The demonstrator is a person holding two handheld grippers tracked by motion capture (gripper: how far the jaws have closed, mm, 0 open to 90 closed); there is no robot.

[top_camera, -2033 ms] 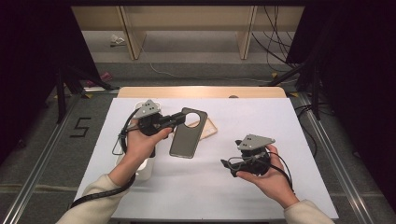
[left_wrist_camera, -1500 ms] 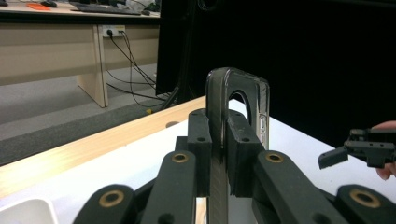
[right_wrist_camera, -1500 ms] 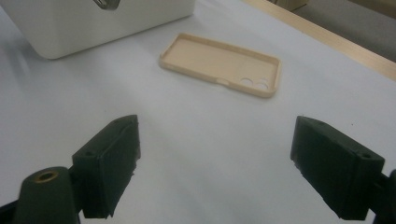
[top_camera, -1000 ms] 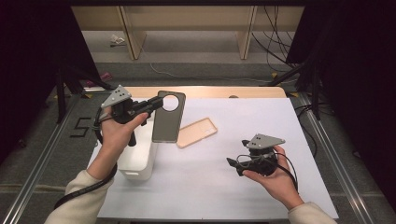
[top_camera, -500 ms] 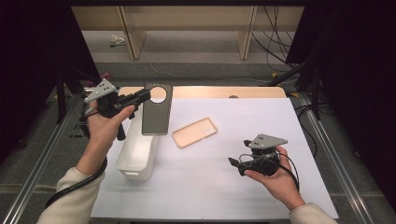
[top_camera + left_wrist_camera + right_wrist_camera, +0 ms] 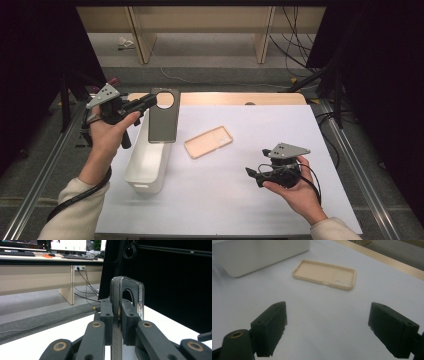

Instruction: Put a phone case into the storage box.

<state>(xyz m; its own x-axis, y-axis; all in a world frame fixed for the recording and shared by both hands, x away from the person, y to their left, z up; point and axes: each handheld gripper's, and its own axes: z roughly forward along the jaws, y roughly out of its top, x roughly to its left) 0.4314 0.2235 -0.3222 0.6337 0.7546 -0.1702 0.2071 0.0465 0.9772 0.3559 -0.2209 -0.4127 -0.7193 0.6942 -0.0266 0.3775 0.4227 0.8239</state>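
A dark phone case [image 6: 163, 116] with a round camera cut-out hangs upright in the air over the far end of the white bin [image 6: 148, 160]. My left gripper [image 6: 150, 101] is shut on its top edge; in the left gripper view the dark case [image 6: 128, 295] stands clamped between the two pads. A beige phone case [image 6: 208, 141] lies open side up on the white table cover [image 6: 240, 200], right of the bin. My right gripper [image 6: 251, 173] hovers open low over the table at the right, and the beige case [image 6: 325, 271] lies ahead of its spread jaws.
The bin [image 6: 254, 253] stands at the table's left side and looks empty. A wooden edge [image 6: 240, 98] runs along the table's far side. Metal rails [image 6: 350, 150] flank the table, with dark curtains and cables beyond.
My left gripper has lifted the dark case off the table and carried it left, up over the bin. The right gripper has barely moved and the beige case stays where it was.
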